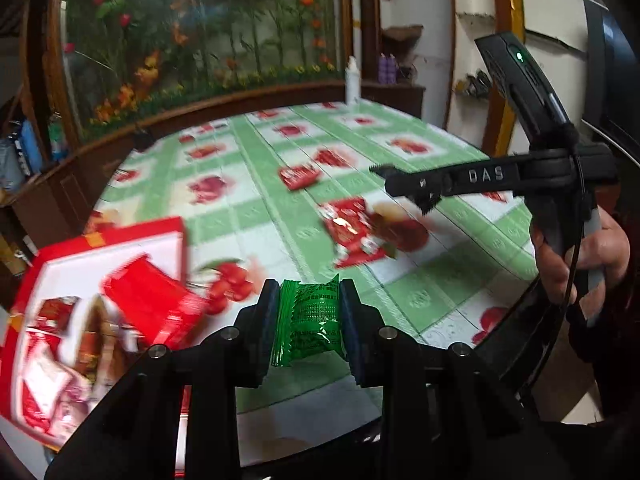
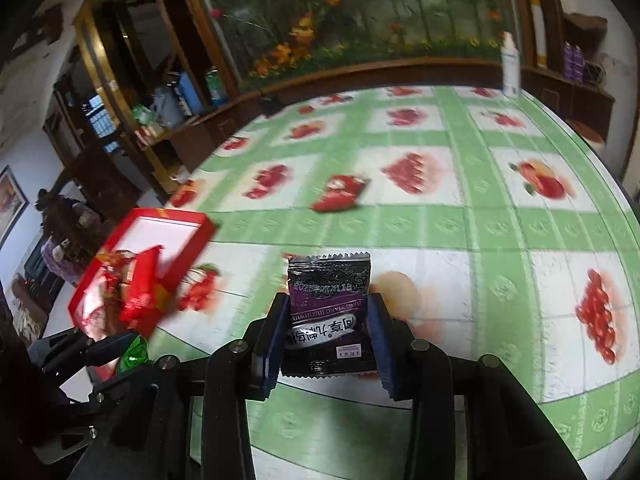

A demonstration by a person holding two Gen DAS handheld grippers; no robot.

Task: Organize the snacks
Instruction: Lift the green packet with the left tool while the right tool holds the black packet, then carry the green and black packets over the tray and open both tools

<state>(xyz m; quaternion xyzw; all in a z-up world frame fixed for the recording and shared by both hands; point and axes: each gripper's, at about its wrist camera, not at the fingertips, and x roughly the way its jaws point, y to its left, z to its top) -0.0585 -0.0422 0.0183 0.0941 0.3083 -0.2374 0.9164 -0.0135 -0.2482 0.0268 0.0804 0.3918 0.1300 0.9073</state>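
Left wrist view shows the red box [image 1: 120,240] at nine o'clock on the green checked table [image 1: 248,168], part-filled with red packets, and the left gripper [image 1: 308,316] clamped on a green snack packet [image 1: 310,316]. The right gripper [image 2: 326,320] is clamped on a dark purple packet [image 2: 328,312]. Best carry each over the box's bare white floor and lower before releasing, leaving two red packets [image 1: 348,232] at one o'clock.
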